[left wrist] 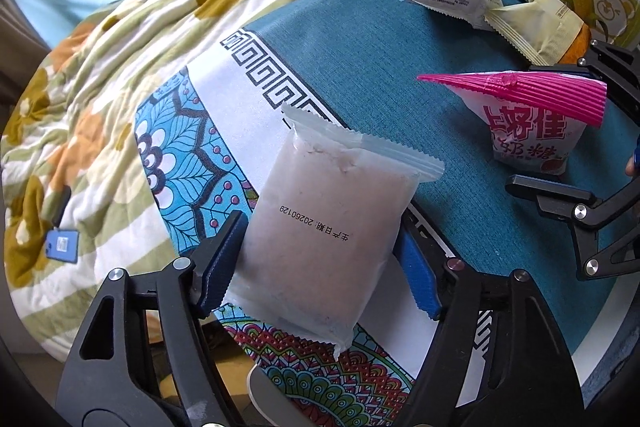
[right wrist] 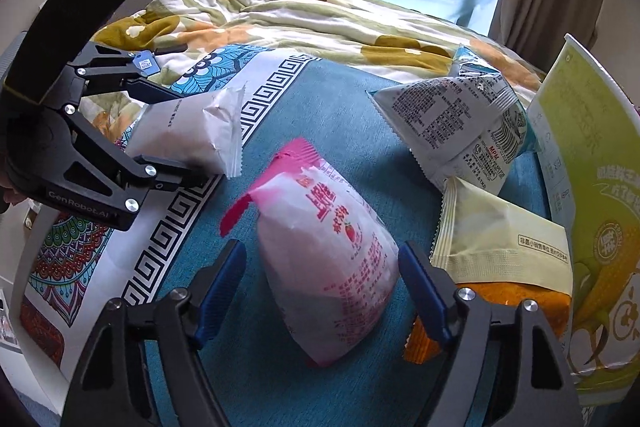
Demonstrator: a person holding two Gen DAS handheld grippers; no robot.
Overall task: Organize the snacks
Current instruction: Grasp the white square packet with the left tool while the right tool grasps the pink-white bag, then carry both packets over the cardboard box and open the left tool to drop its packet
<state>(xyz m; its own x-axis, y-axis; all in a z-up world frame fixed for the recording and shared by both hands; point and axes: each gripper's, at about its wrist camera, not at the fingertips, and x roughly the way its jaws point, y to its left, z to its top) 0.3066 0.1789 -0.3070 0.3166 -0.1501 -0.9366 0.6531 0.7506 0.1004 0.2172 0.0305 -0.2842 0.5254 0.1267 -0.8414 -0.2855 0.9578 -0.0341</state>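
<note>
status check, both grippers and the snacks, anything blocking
Left gripper shut on white packet. Right gripper open, straddling pink candy bag. Yellow packet close beside right finger.

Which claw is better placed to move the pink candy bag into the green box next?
Right: the right claw already straddles the pink candy bag, with the green box beside it. The left claw brackets the clear packet.

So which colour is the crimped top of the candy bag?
Bright pink crimped top, clearest in the left wrist view.
</note>
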